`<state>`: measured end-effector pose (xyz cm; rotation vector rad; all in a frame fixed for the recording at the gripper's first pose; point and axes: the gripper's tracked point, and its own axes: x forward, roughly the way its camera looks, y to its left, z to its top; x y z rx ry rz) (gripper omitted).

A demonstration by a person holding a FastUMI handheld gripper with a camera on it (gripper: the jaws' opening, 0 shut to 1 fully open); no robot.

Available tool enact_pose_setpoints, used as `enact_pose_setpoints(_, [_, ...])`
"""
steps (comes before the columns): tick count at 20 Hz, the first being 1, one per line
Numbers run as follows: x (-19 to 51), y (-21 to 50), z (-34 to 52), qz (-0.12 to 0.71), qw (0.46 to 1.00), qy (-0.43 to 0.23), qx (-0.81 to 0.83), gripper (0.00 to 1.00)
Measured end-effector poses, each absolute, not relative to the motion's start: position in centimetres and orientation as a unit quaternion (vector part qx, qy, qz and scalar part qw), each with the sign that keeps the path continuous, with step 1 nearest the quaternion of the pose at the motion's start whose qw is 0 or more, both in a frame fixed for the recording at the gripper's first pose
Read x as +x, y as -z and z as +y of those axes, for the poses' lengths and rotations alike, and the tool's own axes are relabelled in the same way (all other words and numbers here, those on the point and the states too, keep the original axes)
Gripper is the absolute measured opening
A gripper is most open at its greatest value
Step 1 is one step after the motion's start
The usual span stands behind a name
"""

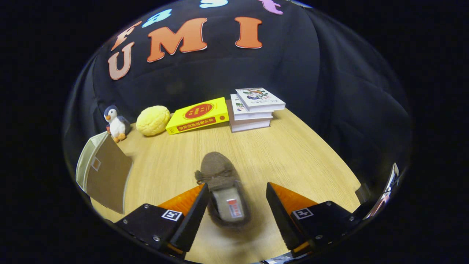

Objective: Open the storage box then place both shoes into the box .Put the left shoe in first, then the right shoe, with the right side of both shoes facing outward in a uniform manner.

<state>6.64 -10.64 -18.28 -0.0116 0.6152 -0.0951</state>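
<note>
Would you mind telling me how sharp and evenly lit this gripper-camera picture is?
In the gripper view, fisheye distortion bows the table edges; the brown shoe lying between the open gripper fingers looks slightly soft at its heel, while the books beyond are crisp; the light is even, shadows are soft, and the storage box shows no glare.

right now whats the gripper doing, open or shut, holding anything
Gripper: open, holding nothing. The shoe lies on the table between the fingers; the left finger is at its side, the right stands apart.
</note>
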Motion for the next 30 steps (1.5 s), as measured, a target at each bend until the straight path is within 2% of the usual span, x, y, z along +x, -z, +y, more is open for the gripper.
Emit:
enact_pose_setpoints(9, [9.0,22.9,-11.0,0.334,0.942,0.006,-0.039,0.5])
enact_pose_setpoints(14, [11.2,25.3,-10.2,0.355,0.934,-0.007,-0.037,0.39])
enact_pose_setpoints(16, [12.0,26.1,-10.4,0.363,0.931,-0.002,-0.037,0.32])
enact_pose_setpoints(17, [12.2,26.2,-10.5,0.366,0.93,0.003,-0.039,0.2])
enact_pose_setpoints(19, [12.2,26.2,-10.6,0.371,0.927,0.012,-0.044,0.06])
enact_pose_setpoints(22, [11.6,25.4,-10.1,0.376,0.925,0.023,-0.039,0.01])
enact_pose_setpoints(30, [9.9,21.0,-6.7,0.362,0.93,0.056,0.002,0.01])
